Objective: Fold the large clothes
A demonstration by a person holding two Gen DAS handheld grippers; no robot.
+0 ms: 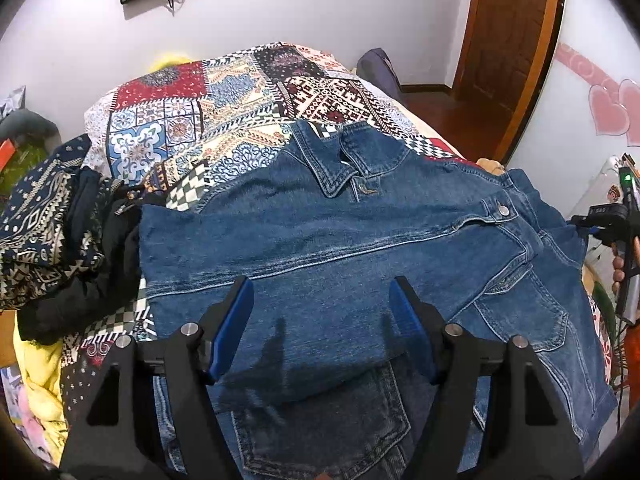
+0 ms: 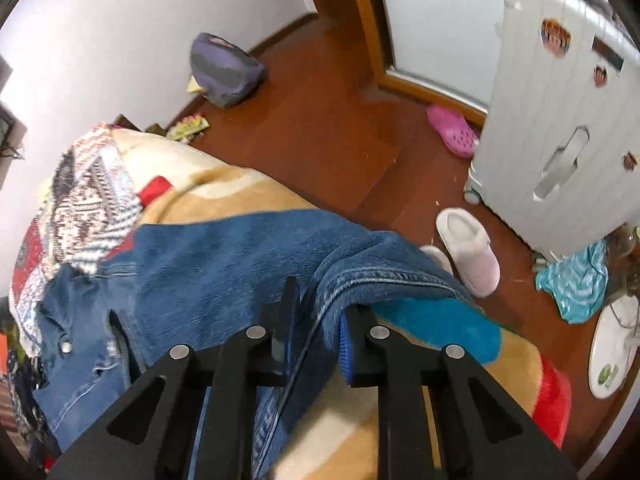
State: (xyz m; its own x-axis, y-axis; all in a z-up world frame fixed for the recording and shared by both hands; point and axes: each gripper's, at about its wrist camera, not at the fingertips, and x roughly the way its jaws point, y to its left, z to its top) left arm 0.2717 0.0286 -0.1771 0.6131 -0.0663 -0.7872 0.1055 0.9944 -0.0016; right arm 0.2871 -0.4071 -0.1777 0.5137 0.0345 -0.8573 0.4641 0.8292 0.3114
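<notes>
The denim jacket (image 1: 360, 240) lies spread on the bed (image 1: 224, 92), collar at the far side. The right claw (image 2: 316, 320) is clenched on its side hem — the grasp step of a fold. The left claw (image 1: 322, 320) hovers released above the near cloth; next, I judge, it must pinch too — then both carry the edge across.

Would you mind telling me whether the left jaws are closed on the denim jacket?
No, the left gripper stands open above the jacket, with bare denim visible across the wide gap between its blue pads.
</notes>
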